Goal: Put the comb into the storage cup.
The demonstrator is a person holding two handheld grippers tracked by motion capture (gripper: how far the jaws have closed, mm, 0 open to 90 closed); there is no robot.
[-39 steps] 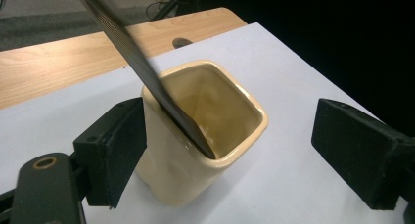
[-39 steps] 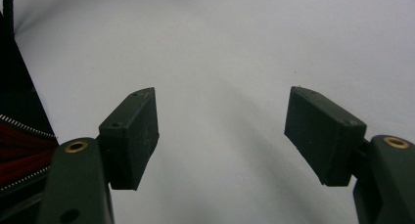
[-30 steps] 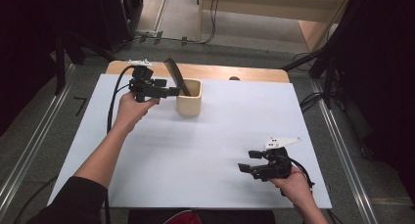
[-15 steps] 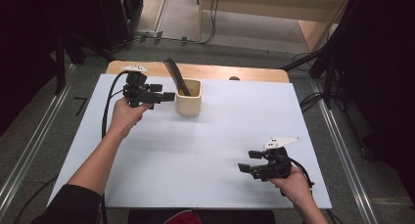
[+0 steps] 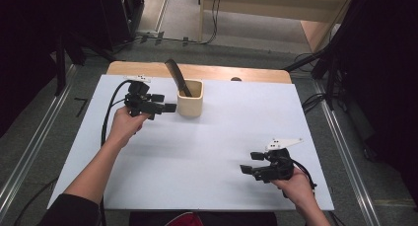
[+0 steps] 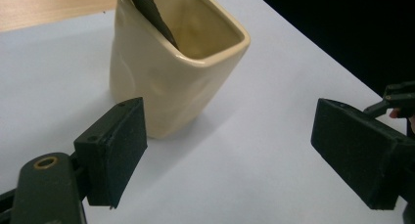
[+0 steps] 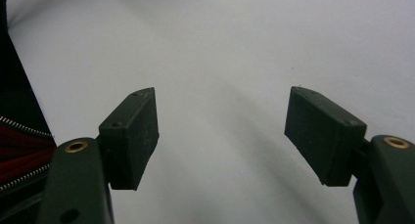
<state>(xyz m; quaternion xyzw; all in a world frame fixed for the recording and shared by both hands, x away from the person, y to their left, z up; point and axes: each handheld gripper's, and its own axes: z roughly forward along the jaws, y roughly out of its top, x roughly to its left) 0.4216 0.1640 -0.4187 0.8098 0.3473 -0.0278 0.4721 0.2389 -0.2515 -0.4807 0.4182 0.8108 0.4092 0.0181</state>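
Currently left tool released, level, jaws beside cream cup; right tool released, near table edge.

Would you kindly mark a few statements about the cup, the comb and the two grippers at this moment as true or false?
1. The cream cup stands upright on the white table. True.
2. The left gripper is clamped on the cup. False: its jaws stand wide apart, with the cup ahead of them and untouched.
3. A dark comb stands in the cup, leaning and sticking out above the rim. True.
4. The right gripper holds the comb. False: its jaws are open over bare table, holding nothing.
5. The right gripper is beside the cup. False: in the high view it sits at the near right of the table, far from the cup.
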